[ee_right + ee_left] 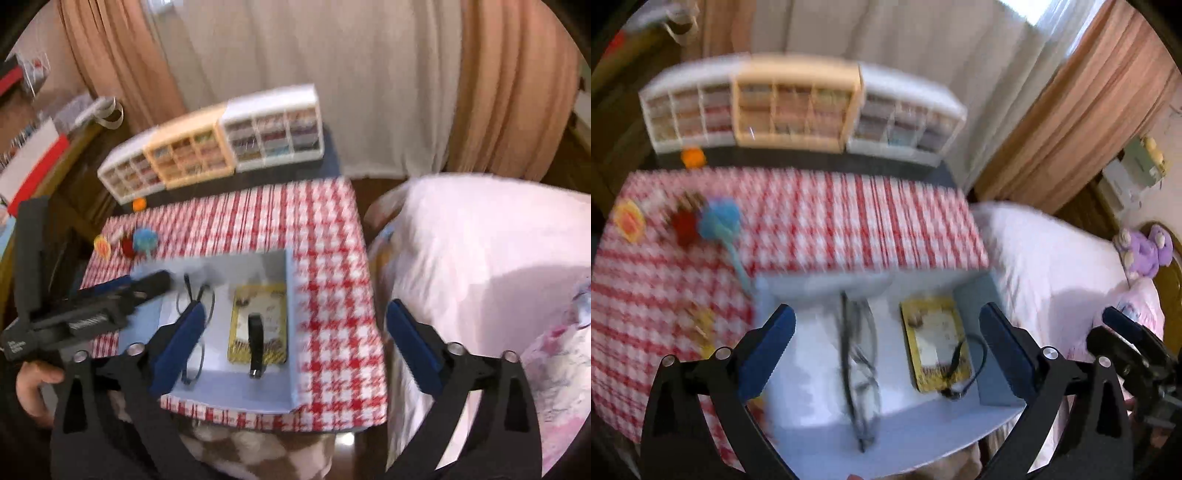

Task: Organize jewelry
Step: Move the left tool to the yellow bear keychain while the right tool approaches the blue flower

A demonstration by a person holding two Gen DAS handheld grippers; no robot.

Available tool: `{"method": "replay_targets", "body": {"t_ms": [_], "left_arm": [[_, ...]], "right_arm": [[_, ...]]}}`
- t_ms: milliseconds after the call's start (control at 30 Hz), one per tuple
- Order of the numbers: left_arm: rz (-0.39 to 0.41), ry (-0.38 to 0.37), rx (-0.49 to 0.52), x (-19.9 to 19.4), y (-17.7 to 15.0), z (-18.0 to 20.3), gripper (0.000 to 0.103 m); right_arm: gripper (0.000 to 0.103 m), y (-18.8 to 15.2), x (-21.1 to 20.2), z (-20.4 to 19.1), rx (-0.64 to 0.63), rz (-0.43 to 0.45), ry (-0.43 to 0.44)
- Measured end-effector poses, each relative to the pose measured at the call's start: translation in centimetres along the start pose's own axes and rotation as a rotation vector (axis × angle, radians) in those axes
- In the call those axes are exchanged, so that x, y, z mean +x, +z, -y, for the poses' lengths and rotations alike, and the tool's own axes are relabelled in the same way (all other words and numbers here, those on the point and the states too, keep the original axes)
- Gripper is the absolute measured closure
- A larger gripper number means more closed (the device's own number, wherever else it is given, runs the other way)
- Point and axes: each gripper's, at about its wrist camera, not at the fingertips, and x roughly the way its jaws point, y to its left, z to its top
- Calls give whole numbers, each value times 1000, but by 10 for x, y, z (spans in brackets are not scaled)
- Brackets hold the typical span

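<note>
A shallow white-blue tray (pixel 820 398) (pixel 291 314) sits at the near edge of a red checked tablecloth (pixel 849 218) (pixel 325 258). In it lie black-framed glasses (pixel 862 362) (pixel 195 354), a yellow card (pixel 936 347) (pixel 271 306) and a black strap-like piece (pixel 960 365) (pixel 255 339) on the card. My left gripper (pixel 886 350) is open and empty above the tray; it shows at the left of the right wrist view (pixel 147 286). My right gripper (pixel 295 347) is open and empty over the tray's right side; it shows in the left wrist view (pixel 1126 332). Both views are motion-blurred.
Small drawer cabinets, white (pixel 687 114) (pixel 273 129) and tan (pixel 794 107) (pixel 188 155), stand at the table's back. Hair accessories, blue (pixel 720 218) (pixel 144 238), red (pixel 685 225) and yellow (pixel 628 221), lie at the left. A pink-covered bed (pixel 1052 266) (pixel 480 258) is at the right.
</note>
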Motion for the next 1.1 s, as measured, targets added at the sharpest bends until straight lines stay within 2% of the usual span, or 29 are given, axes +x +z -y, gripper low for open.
{"method": "replay_targets", "body": {"t_ms": [133, 233, 333, 400, 433, 467, 533, 600, 700, 767, 800, 833, 900, 933, 1100], "left_arm": [[248, 61, 35, -58, 14, -18, 4], [397, 113, 18, -95, 21, -43, 4], [487, 167, -43, -122, 25, -79, 4], [505, 216, -85, -132, 25, -101, 4], [502, 257, -94, -135, 26, -115, 4], [490, 288, -88, -135, 28, -124, 4], [423, 383, -32, -129, 31, -140, 4], [381, 384, -6, -129, 28, -155, 4], [341, 348, -47, -127, 18, -180, 4], [321, 313, -55, -126, 9, -191, 4], [302, 257, -54, -124, 5, -197, 4], [266, 162, -71, -121, 2, -204, 4], [232, 43, -119, -113, -7, -213, 4], [218, 16, -125, -110, -10, -217, 4], [158, 77, -95, -99, -12, -232, 4]], "right_arm": [[7, 4, -15, -1, -8, 156, 78], [7, 4, -19, -8, -29, 250, 153], [7, 1, -19, -26, -88, 324, 173], [7, -1, -21, -34, -120, 392, 197], [7, 1, -19, -40, -122, 403, 215], [7, 4, -13, -44, -120, 387, 273], [7, 13, 5, -51, -107, 322, 370], [7, 23, 23, -64, -120, 261, 370], [7, 37, 46, -92, -225, 196, 360], [7, 43, 59, -105, -252, 153, 388], [7, 48, 67, -112, -251, 118, 420], [7, 54, 80, -121, -246, 70, 460], [7, 59, 95, -142, -291, 32, 465], [7, 61, 106, -162, -355, 21, 443], [7, 72, 147, -221, -565, -31, 402]]}}
